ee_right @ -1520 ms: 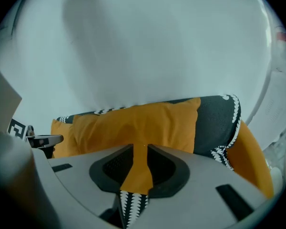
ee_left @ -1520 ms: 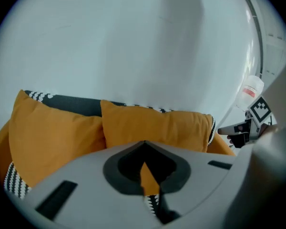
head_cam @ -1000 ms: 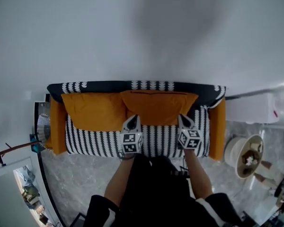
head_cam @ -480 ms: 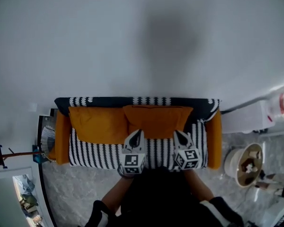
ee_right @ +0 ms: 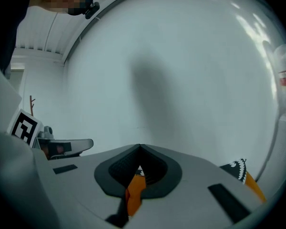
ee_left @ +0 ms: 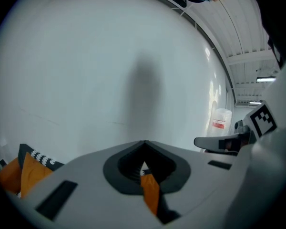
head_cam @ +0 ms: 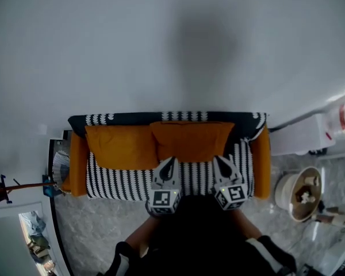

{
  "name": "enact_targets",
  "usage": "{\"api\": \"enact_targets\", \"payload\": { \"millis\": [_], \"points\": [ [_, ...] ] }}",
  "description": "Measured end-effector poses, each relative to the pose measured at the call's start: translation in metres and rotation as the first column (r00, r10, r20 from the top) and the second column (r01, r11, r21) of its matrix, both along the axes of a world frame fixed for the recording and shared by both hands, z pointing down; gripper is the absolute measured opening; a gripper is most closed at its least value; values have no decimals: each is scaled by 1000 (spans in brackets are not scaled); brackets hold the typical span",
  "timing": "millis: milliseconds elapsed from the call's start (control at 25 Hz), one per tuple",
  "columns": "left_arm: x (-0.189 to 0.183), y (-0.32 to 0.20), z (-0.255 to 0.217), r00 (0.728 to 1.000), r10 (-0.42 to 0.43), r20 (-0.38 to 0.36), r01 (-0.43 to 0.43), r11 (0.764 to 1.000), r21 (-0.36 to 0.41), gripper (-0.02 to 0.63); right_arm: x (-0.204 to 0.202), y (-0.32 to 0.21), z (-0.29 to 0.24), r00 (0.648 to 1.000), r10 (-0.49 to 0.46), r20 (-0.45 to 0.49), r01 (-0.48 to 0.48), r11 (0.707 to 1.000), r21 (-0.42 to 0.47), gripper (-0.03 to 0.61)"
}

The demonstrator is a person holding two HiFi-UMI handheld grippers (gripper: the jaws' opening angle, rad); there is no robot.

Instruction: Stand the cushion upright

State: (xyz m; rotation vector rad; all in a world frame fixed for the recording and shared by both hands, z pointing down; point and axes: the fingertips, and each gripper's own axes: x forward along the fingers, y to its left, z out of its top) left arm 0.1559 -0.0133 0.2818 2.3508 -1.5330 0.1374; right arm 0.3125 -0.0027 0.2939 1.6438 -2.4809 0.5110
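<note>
Both grippers are pressed together, each pinching a thin fold of orange fabric. In the head view the left gripper (head_cam: 169,161) and the right gripper (head_cam: 219,160) are held side by side over the striped seat of the sofa (head_cam: 123,181), their tips placed at the lower edge of the orange cushion (head_cam: 192,140). In the left gripper view a narrow orange strip is seen caught in the slit between the closed jaws, and the same is seen in the right gripper view. The orange cushion is found on the right half of the sofa, its top edge laid against the black-and-white backrest (head_cam: 126,118); whether it stands fully upright cannot be told from this steep angle. A second orange cushion (head_cam: 122,146) is leaned against the backrest just beside it, on the left, the two touching or slightly overlapped. Orange armrests (head_cam: 77,165) are seen at both ends of the sofa. A plain white wall (head_cam: 172,50) is seen behind the sofa, and grey marbled floor (head_cam: 98,220) in front of it.
</note>
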Motion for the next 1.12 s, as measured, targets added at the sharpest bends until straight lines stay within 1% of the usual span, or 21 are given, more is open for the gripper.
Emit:
{"api": "enact_targets", "payload": {
  "millis": [120,400,640,920,1120],
  "points": [
    [0,-2,-5,1000,8,2,-8,1000,7,-2,1,3,0,1000,12,11,-12,1000,5,-5],
    [-1,-10,-12,1000,4,8,-4,999,32,-2,2,1,-7,1000,4,5,-4,1000,18,-5],
    [1,-13,-10,1000,-5,-4,6,999,37,-2,1,1,-3,1000,-4,2,4,1000,21,-5],
    [1,-17,-7,1000,-4,6,4,999,45,-2,-1,-2,-2,1000,-18,-6,18,1000,19,-5],
    [3,-19,-8,1000,-3,-5,3,999,35,-2,-4,-4,-5,1000,-28,-6,28,999,26,-5]
  ]
}}
